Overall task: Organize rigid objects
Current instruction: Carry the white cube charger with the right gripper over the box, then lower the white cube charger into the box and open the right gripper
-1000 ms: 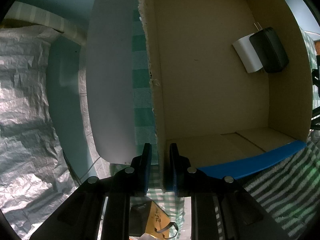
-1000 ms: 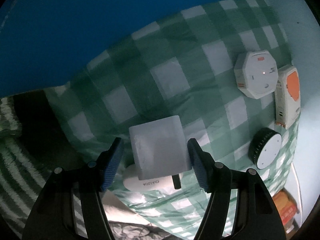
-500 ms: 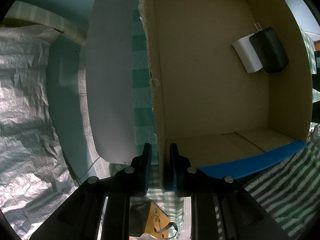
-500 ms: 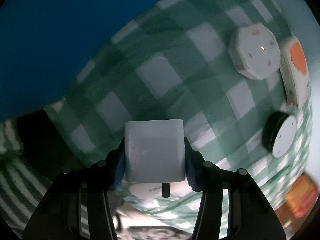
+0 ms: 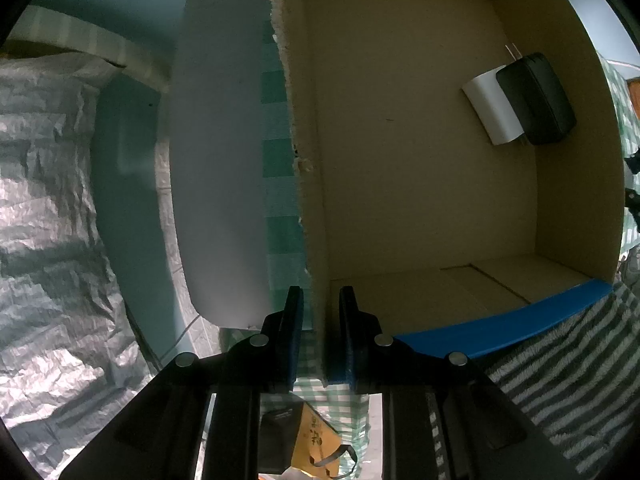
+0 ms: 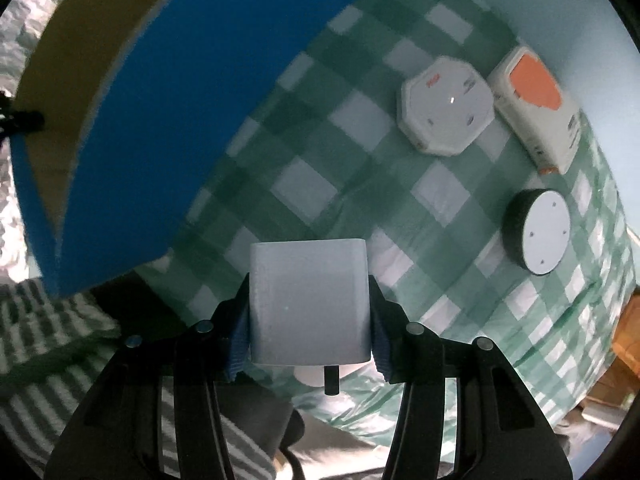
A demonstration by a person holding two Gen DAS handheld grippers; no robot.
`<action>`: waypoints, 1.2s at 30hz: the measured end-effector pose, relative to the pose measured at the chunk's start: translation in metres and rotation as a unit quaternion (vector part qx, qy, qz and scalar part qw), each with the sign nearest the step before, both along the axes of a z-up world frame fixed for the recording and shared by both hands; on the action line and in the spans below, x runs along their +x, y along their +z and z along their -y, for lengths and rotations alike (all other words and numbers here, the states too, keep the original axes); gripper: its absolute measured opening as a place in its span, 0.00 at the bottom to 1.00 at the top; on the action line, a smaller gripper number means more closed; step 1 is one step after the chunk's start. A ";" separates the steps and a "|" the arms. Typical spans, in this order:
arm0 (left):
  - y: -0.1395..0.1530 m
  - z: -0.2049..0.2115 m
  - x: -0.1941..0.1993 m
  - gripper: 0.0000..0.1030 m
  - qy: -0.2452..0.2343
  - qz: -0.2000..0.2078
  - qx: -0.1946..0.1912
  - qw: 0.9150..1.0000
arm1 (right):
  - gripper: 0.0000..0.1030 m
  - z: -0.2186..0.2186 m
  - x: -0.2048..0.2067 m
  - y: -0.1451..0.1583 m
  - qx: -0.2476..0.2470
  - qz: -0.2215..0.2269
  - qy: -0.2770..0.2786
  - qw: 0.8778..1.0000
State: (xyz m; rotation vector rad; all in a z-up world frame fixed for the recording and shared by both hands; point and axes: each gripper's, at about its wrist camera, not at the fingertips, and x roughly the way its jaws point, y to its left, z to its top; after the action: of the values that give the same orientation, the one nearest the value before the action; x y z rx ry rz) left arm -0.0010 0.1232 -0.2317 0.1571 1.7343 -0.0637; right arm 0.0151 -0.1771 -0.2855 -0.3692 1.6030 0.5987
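Note:
My left gripper [image 5: 319, 340] is shut on the left wall of an open cardboard box [image 5: 316, 240] with a blue outside. Inside the box, at the far right, lie a white charger [image 5: 490, 110] and a black adapter [image 5: 536, 98]. My right gripper [image 6: 308, 332] is shut on a white cube-shaped plug [image 6: 308, 300] and holds it above the green checked cloth [image 6: 320, 184]. The box's blue side [image 6: 192, 112] is at the upper left of the right wrist view.
On the cloth at the right lie a white octagonal device [image 6: 446, 106], a white and orange box [image 6: 536, 108] and a black and white puck [image 6: 538, 236]. A white rounded item [image 6: 308, 376] lies under the plug. A grey flap [image 5: 220, 168] and crinkled silver sheet [image 5: 48, 208] lie left of the box.
My right gripper has closed on the white plug, lifted it off the cloth and swung so the box's open top comes into view. The left gripper has not moved.

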 end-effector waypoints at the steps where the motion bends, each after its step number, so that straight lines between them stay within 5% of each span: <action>1: 0.000 0.000 0.001 0.17 0.000 0.000 0.000 1.000 | 0.48 -0.001 0.001 0.005 0.004 0.003 -0.002 1.000; 19: 0.001 0.001 0.002 0.17 -0.002 0.000 -0.003 1.000 | 0.48 -0.039 0.037 0.104 0.073 0.069 -0.007 0.995; 36: 0.001 -0.001 0.003 0.17 0.001 0.000 -0.001 1.000 | 0.48 -0.101 0.067 0.068 0.070 0.071 -0.004 0.995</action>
State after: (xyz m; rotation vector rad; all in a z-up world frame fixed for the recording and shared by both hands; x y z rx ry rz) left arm 0.0015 0.1246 -0.2305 0.1529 1.7343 -0.0645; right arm 0.0817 -0.0761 -0.2177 -0.2946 1.4181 0.6602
